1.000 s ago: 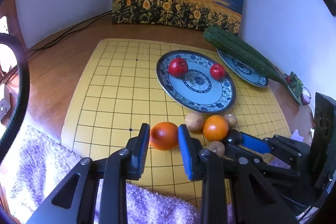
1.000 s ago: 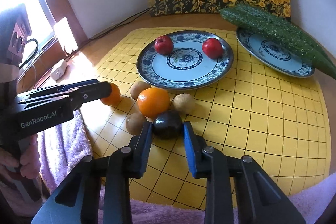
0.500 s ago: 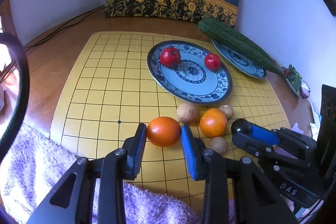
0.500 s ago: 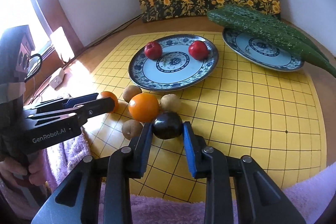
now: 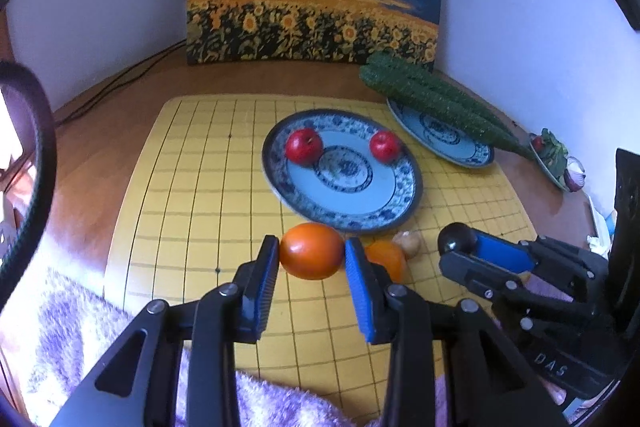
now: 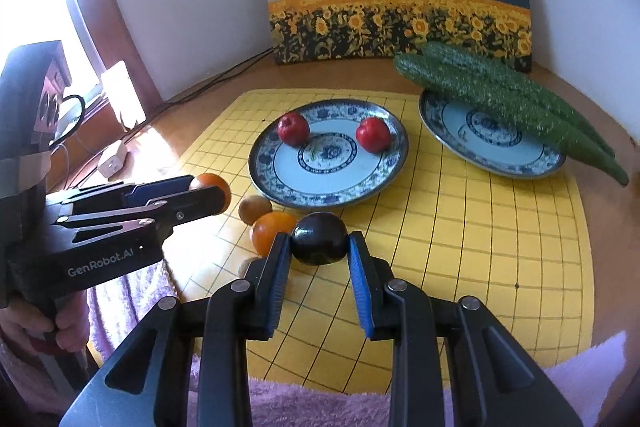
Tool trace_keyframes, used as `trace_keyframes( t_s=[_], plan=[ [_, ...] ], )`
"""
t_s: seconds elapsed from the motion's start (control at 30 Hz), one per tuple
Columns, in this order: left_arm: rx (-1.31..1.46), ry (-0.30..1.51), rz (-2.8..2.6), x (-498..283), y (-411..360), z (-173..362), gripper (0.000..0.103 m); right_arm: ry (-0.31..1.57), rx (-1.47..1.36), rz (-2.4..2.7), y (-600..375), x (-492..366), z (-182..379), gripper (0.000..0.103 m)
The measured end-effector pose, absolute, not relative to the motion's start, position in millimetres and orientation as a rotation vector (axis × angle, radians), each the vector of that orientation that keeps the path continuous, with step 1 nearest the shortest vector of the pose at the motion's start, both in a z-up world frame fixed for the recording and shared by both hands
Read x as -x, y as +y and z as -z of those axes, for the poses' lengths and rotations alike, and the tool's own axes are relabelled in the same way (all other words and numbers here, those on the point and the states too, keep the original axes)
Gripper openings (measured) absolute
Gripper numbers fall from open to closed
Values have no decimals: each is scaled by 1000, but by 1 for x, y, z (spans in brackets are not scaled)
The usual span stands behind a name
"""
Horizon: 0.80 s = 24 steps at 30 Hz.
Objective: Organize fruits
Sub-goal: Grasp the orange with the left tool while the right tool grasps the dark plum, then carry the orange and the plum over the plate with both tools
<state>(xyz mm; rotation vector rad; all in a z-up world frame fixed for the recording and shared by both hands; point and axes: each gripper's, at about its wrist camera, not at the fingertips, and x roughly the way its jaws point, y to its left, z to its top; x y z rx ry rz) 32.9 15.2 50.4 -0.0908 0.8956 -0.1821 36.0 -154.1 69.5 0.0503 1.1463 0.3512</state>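
My left gripper [image 5: 311,257] is shut on an orange persimmon [image 5: 310,255] and holds it above the yellow grid mat [image 5: 192,187], just short of the blue-patterned plate [image 5: 404,201] that carries two red apples [image 5: 303,145]. My right gripper [image 6: 319,245] is shut on a dark plum [image 6: 319,243], also lifted above the mat. It shows in the left wrist view [image 5: 456,239] to the right. An orange [image 6: 269,229], a kiwi [image 6: 254,209] and a small brown fruit [image 5: 407,242] lie on the mat before the plate [image 6: 394,163].
A second patterned plate [image 6: 460,143] at the right holds long green cucumbers [image 6: 504,99]. A sunflower painting [image 5: 312,27] leans on the back wall. A purple towel [image 5: 80,327] covers the near edge. Cables and white chargers [image 6: 114,155] lie at the left.
Both grippers have lifted their fruit off the mat and moved forward toward the apple plate. The loose orange and brown fruits stay on the mat.
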Motion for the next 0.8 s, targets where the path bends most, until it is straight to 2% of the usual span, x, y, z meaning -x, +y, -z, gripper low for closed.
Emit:
trace_keyframes(
  t_s=[0.8],
  plan=[
    [78, 928, 178, -102, 3, -31, 35, 1140, -17, -321, -147, -94, -42, 30]
  ],
)
